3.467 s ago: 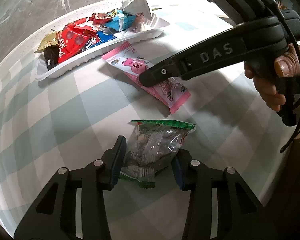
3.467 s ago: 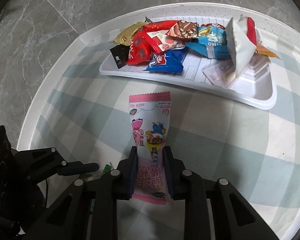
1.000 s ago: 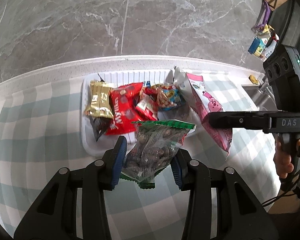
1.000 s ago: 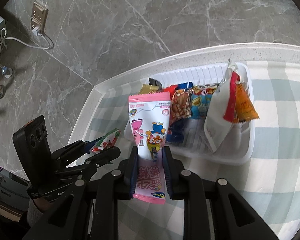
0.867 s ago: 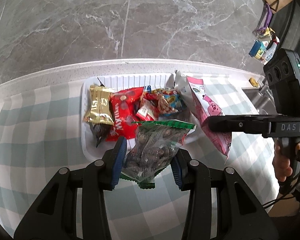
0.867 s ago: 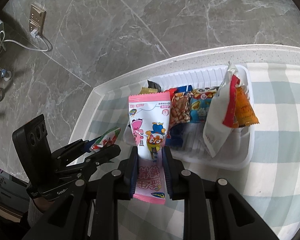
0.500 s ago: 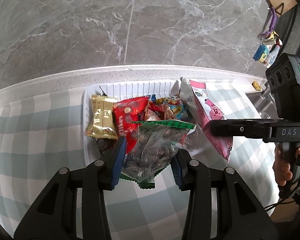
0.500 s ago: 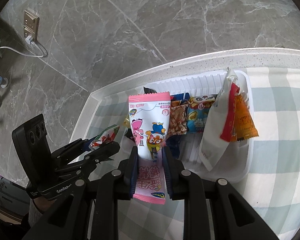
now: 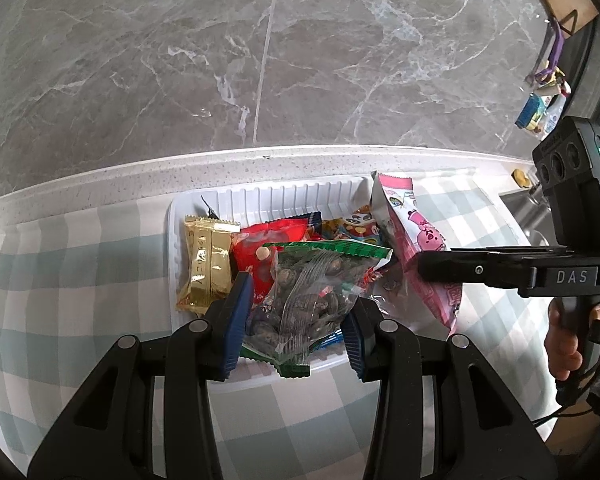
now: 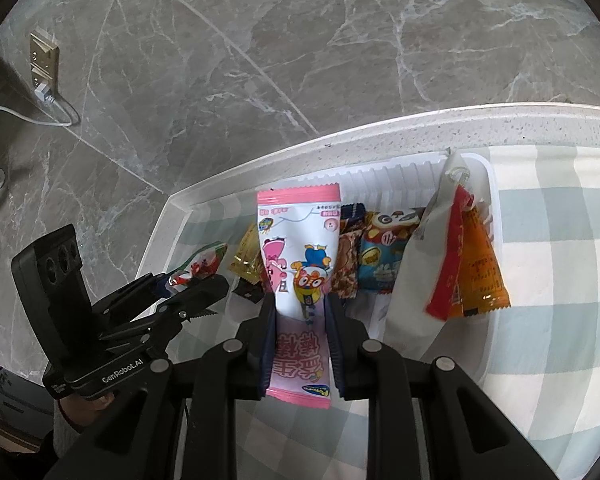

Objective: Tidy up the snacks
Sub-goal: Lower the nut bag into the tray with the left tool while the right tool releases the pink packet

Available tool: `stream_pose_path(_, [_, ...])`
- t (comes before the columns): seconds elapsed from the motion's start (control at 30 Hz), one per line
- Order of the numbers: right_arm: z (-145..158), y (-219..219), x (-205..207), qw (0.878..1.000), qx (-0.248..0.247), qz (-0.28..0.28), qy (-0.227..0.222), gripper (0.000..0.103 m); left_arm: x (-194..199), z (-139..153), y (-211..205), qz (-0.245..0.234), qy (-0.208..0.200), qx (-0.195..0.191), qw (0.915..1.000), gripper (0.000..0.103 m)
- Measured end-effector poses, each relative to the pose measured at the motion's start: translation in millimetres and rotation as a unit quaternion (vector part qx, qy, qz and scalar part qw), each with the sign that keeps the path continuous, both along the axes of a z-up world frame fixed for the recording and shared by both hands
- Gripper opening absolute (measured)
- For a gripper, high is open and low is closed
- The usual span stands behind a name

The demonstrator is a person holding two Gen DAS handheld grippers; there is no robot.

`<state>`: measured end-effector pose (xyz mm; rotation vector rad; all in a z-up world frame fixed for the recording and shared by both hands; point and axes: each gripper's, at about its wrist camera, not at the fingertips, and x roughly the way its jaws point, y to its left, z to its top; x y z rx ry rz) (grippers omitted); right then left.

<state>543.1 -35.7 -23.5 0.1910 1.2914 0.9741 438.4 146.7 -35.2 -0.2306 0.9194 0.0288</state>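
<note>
Both tongs were loaded at this point. Left gripper (image 9: 296, 320) was clamped on a clear bag of chocolate-coated nuts (image 9: 312, 296) with a green header, and right gripper (image 10: 300, 344) was pinching the lower half of a pink cartoon candy pouch (image 10: 298, 256).

Going big to small: the checked tablecloth (image 9: 80, 272) sat under everything. The white ribbed tray (image 9: 284, 196) was right ahead of both sets of fingers, already piled with snacks. Left of the left tongs lay a gold wafer pack (image 9: 206, 264), and a red chocolate packet (image 9: 260, 248) sat just behind the nut bag. Right of the right tongs, a white pouch (image 10: 420, 272) leaned against the tray's end wall with an orange sachet (image 10: 480, 268) beside it.

Looked to me like the drop-off step, with both bags held over the tray. Next move probably called for lowering a bit, then letting go so each bag landed inside the rim, not on the cloth.
</note>
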Motion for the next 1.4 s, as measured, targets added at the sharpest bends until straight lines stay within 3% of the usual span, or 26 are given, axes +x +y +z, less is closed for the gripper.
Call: stream_pose_path(1.4, [-31.3, 14.1, 39.3, 0.996, -0.069, -0.025, -0.042, 0.026, 64.3, -28.1, 9.1, 0.02, 0.02, 0.03, 0.9991, 0.041])
